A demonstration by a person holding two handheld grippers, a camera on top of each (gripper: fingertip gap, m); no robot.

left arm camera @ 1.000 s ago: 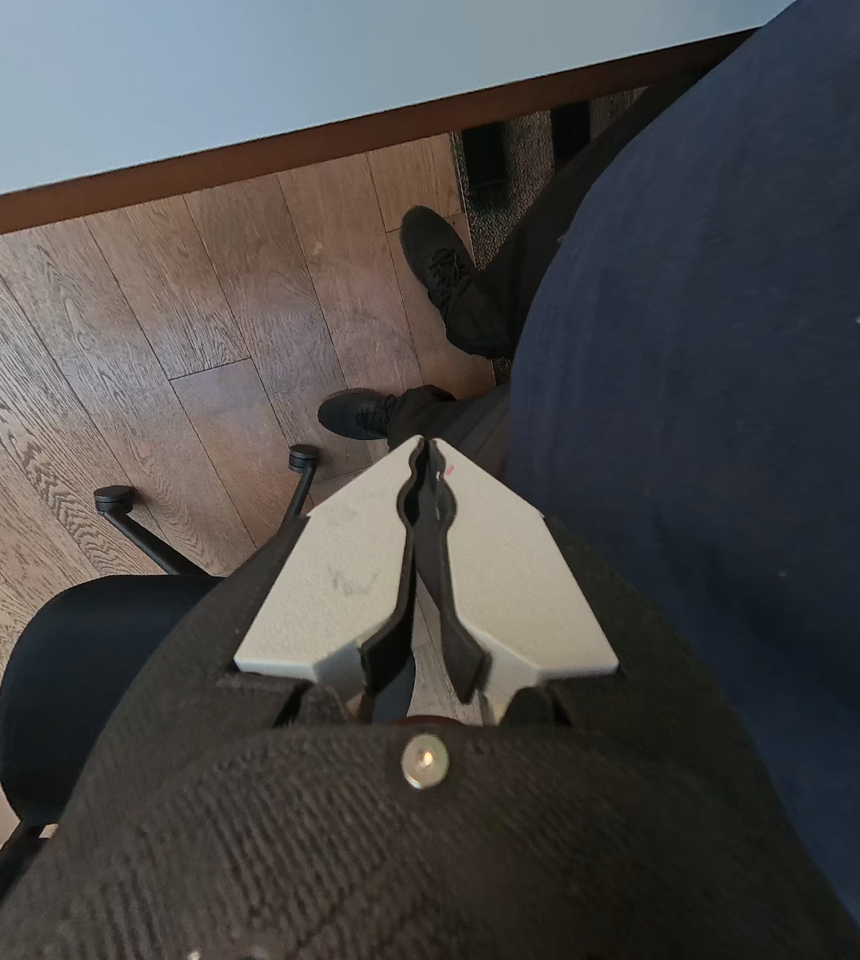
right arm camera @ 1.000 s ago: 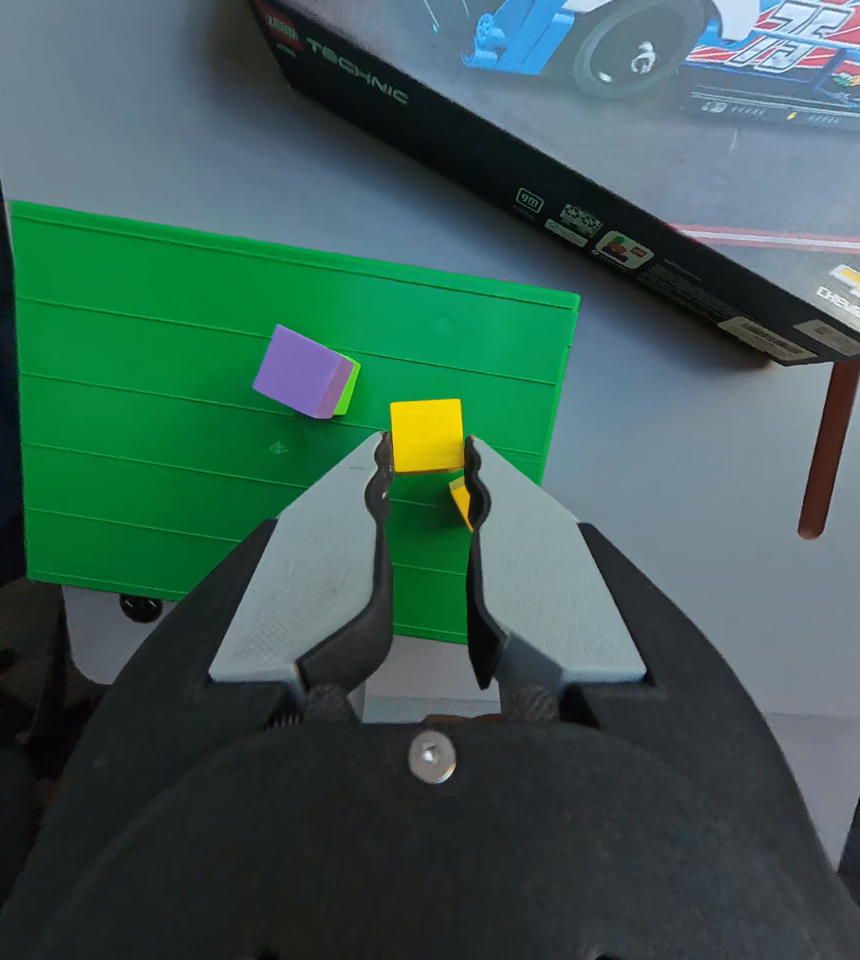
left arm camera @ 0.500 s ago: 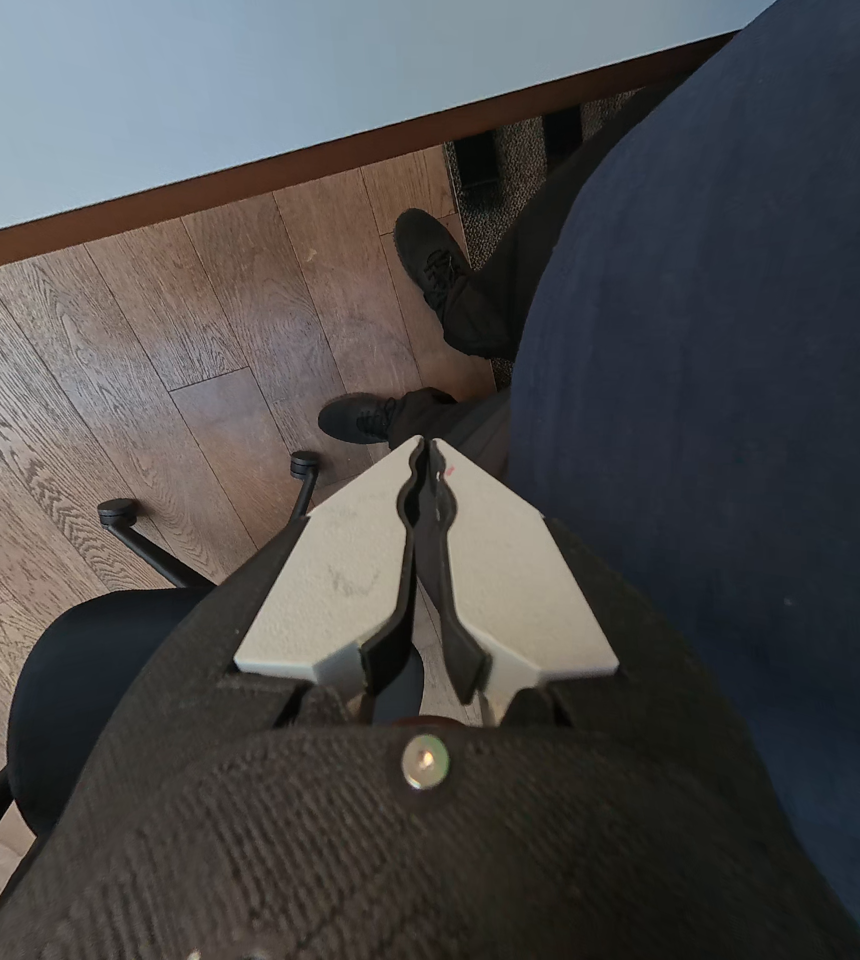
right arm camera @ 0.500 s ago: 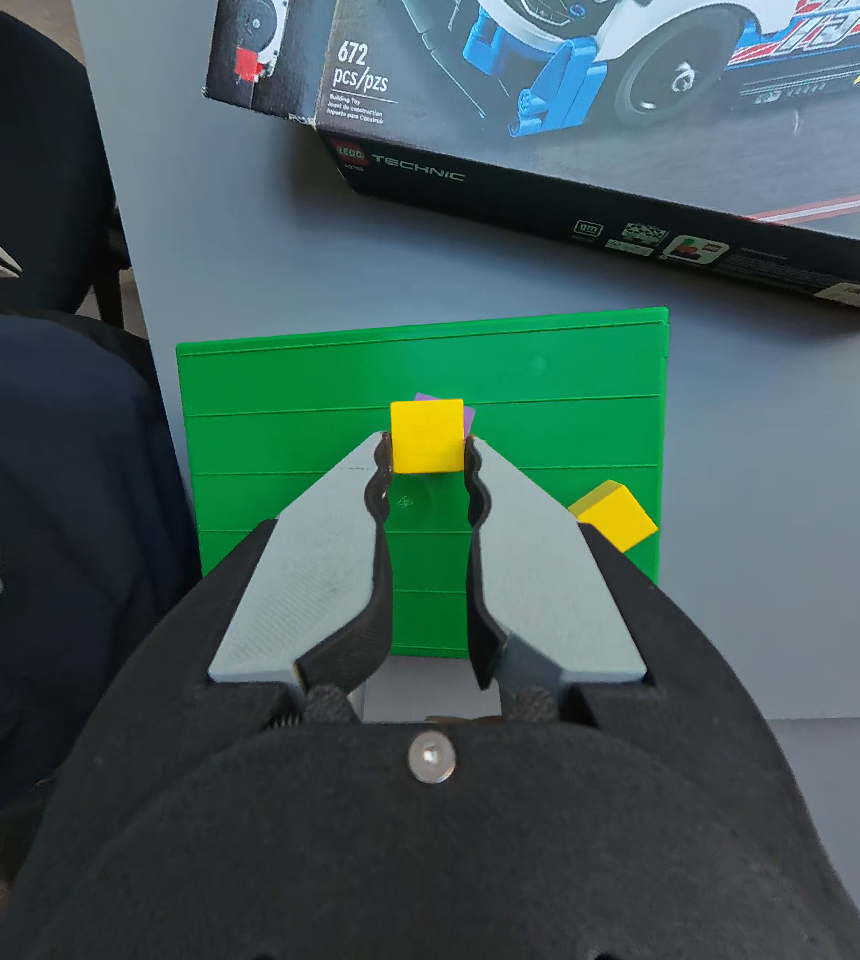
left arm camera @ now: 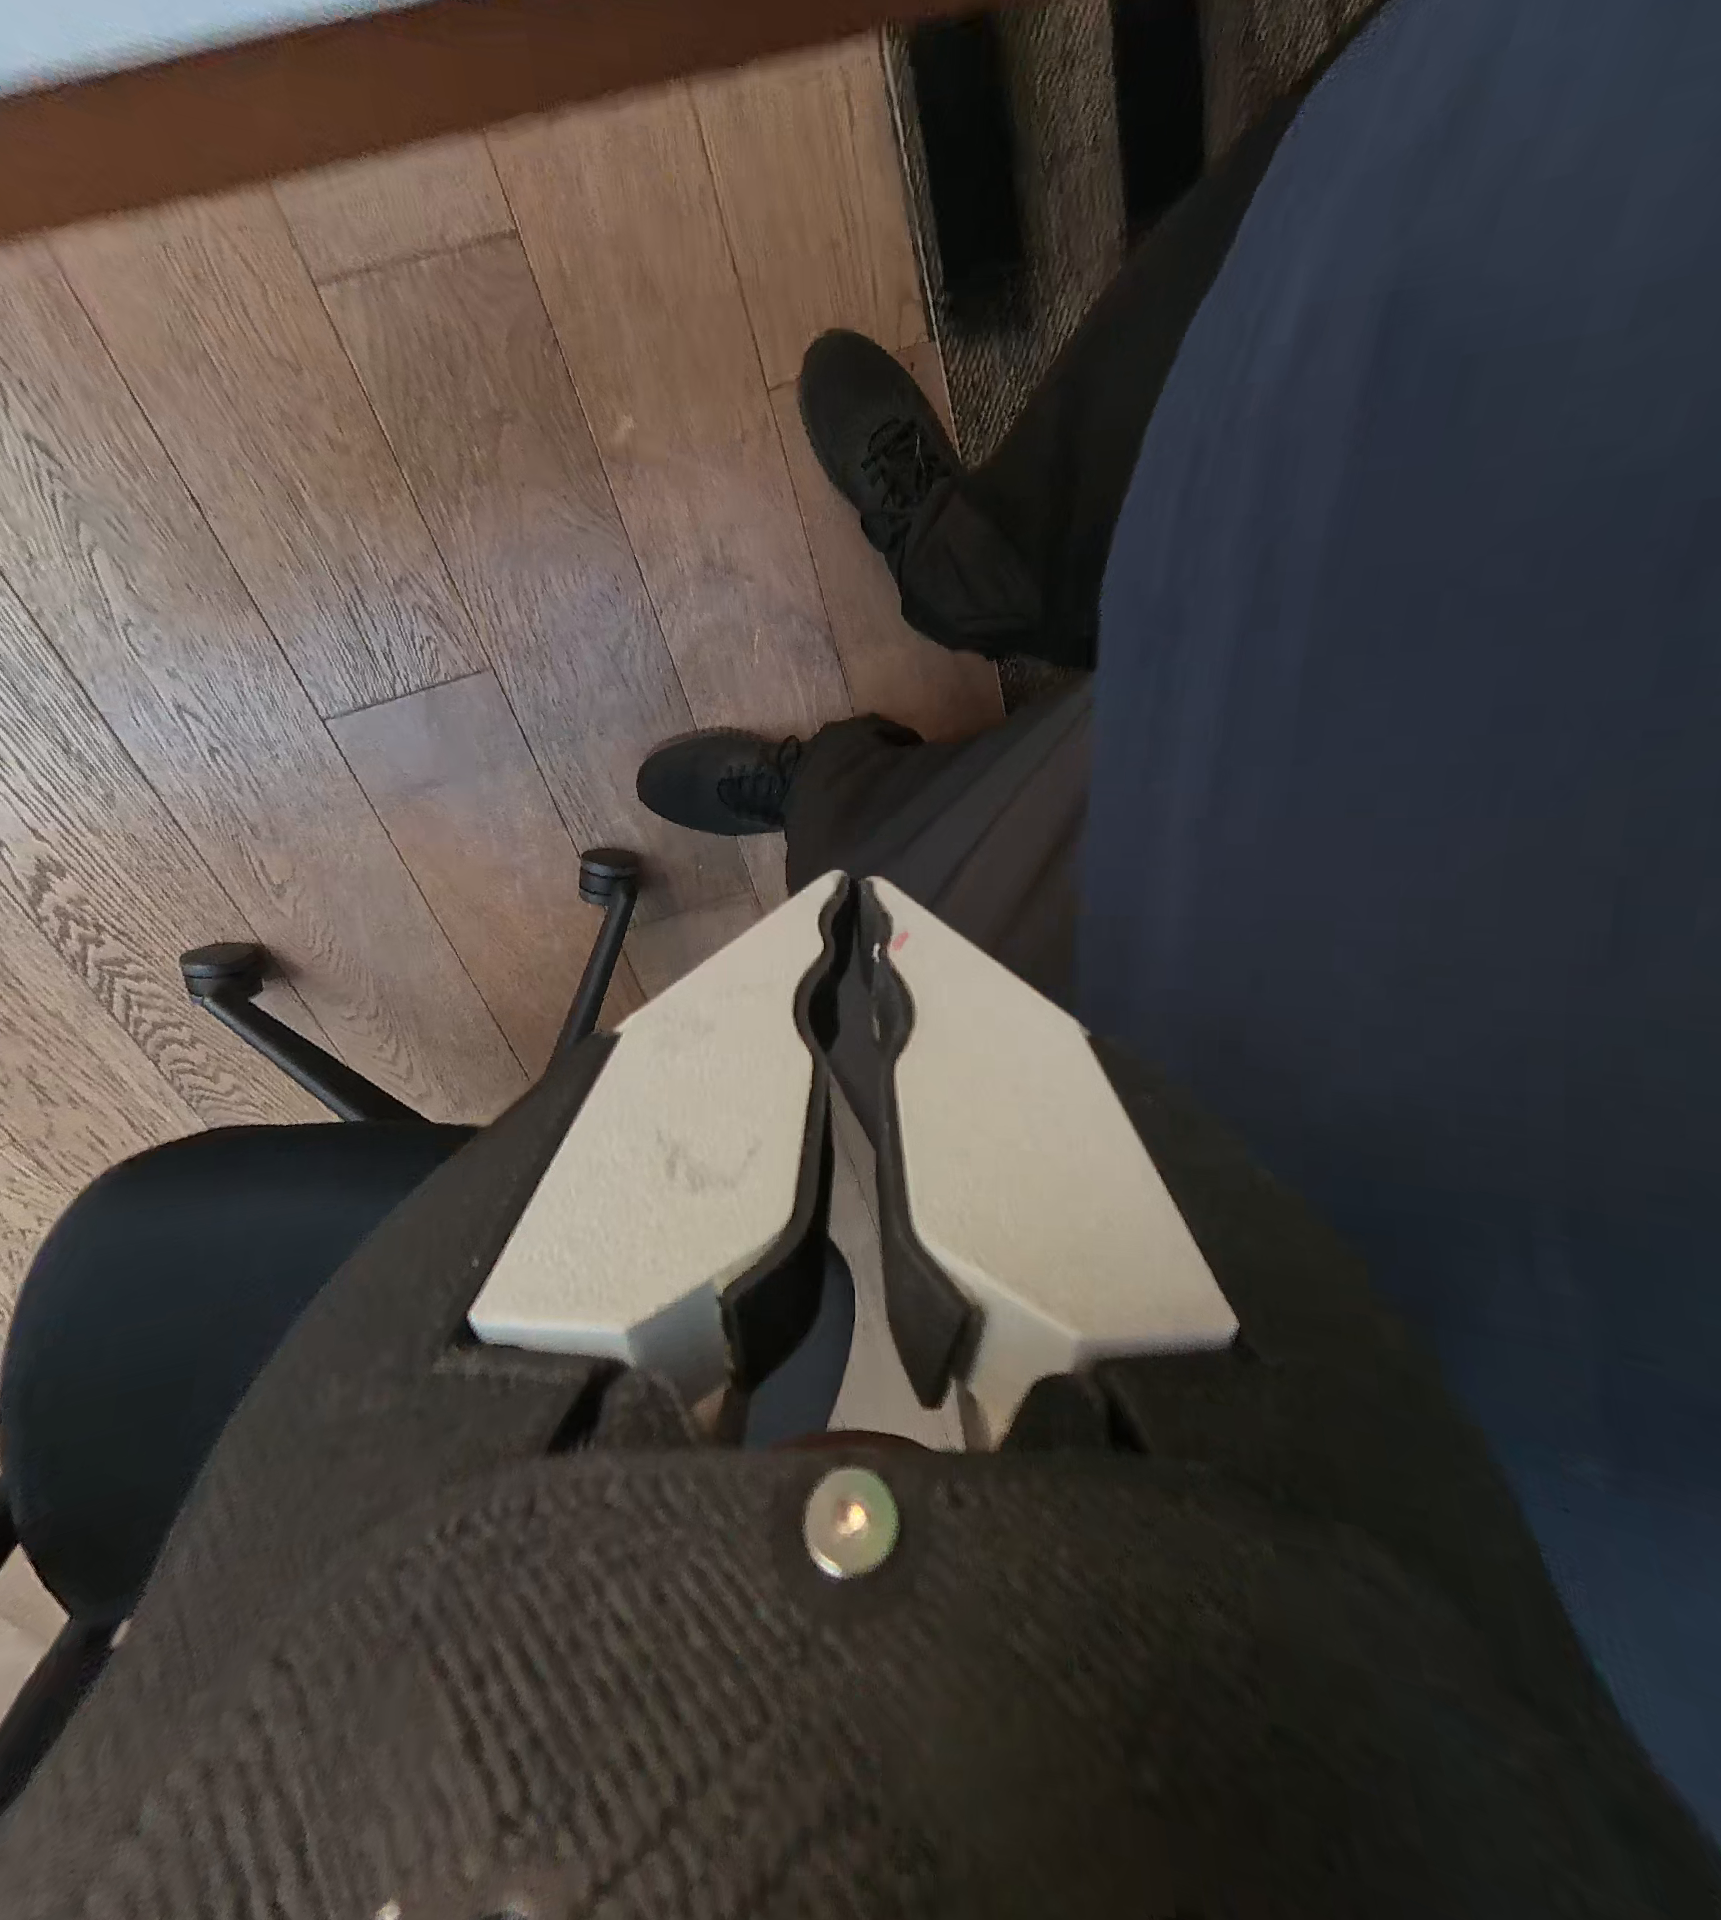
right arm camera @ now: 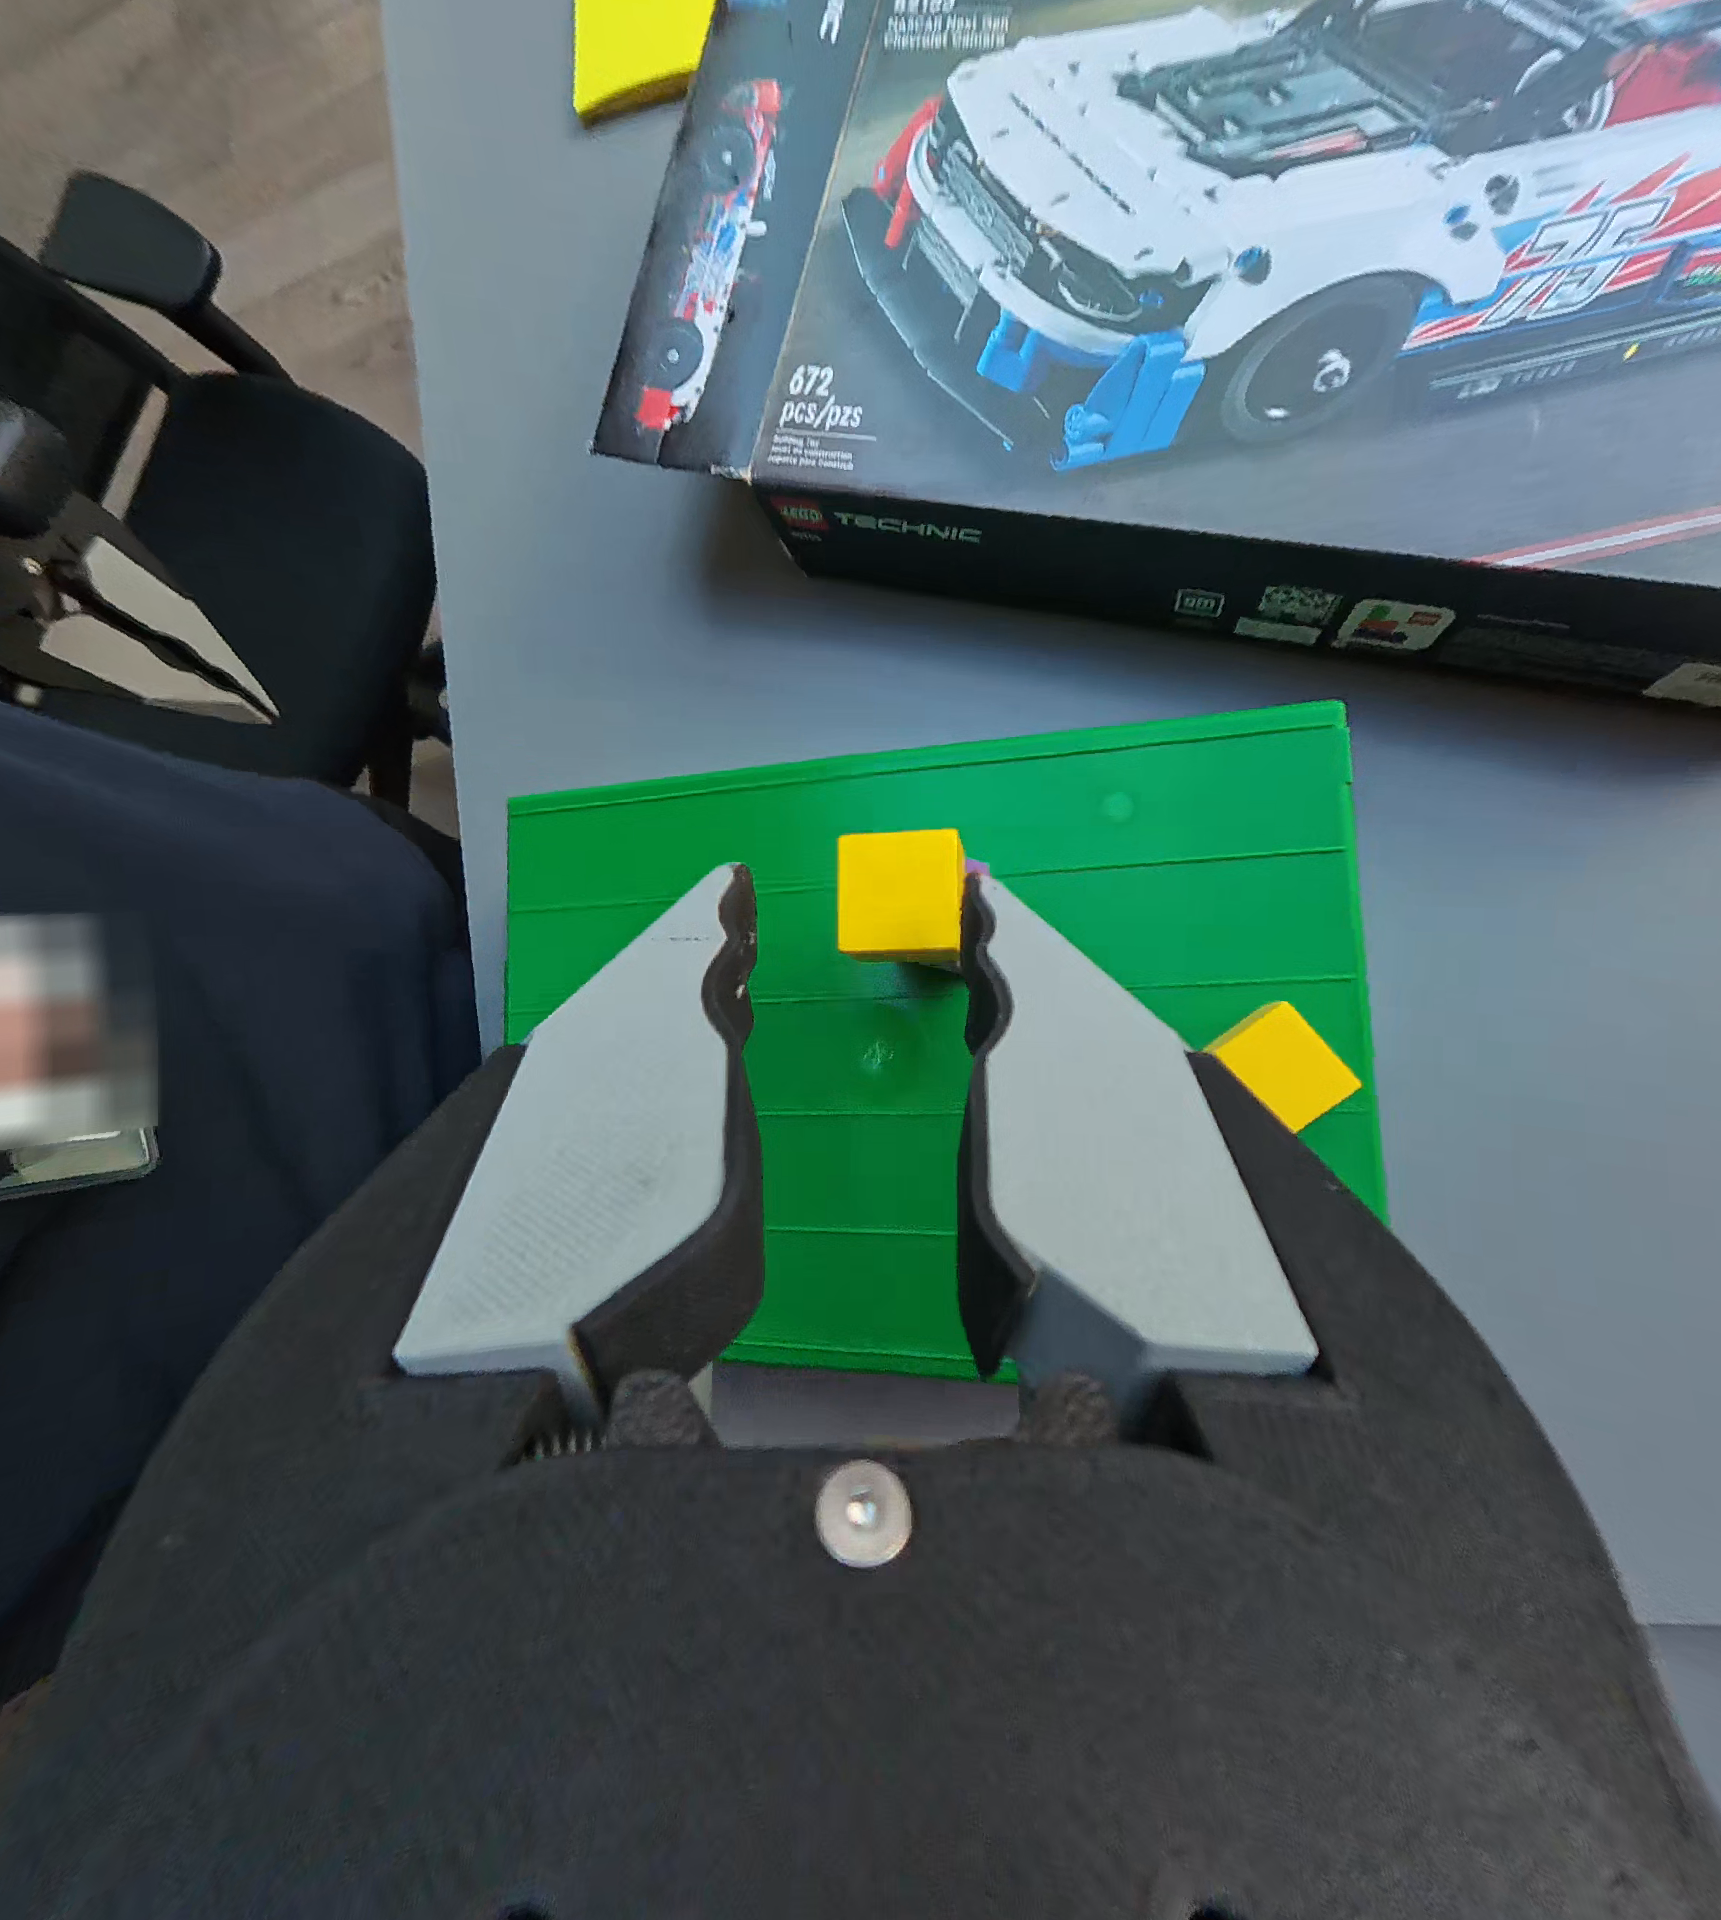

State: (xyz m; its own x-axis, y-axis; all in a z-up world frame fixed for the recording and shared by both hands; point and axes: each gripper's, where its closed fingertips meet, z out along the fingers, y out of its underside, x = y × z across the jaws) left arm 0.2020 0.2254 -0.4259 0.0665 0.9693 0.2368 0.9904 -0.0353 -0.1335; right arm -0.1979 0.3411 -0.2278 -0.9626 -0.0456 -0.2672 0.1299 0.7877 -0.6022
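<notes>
My right gripper (right arm camera: 858,904) is open above a green ribbed board (right arm camera: 1147,935) on a grey table. A yellow cube (right arm camera: 897,891) stands between its fingers. The cube lies against the right fingertip (right arm camera: 981,935), with a clear gap to the left one. A sliver of a purple cube (right arm camera: 978,864) shows just behind and under the yellow cube. A second yellow cube (right arm camera: 1282,1065) lies on the board's right edge. My left gripper (left arm camera: 851,894) is shut with nothing between its pads, held over the floor beside a person's dark blue garment (left arm camera: 1458,727).
A large toy-car box (right arm camera: 1251,312) lies on the table behind the board, with a flat yellow thing (right arm camera: 638,52) at the far edge. Black office chairs stand left of the table (right arm camera: 264,520) and under my left gripper (left arm camera: 160,1299). Two black shoes (left arm camera: 721,795) rest on the wooden floor. Tip to tip, the grippers are about 45 cm apart.
My right gripper's pads opened and let go of the yellow cube, which now stays over the purple cube. The right view pulled back a little. The left gripper stayed shut and drifted slightly.
</notes>
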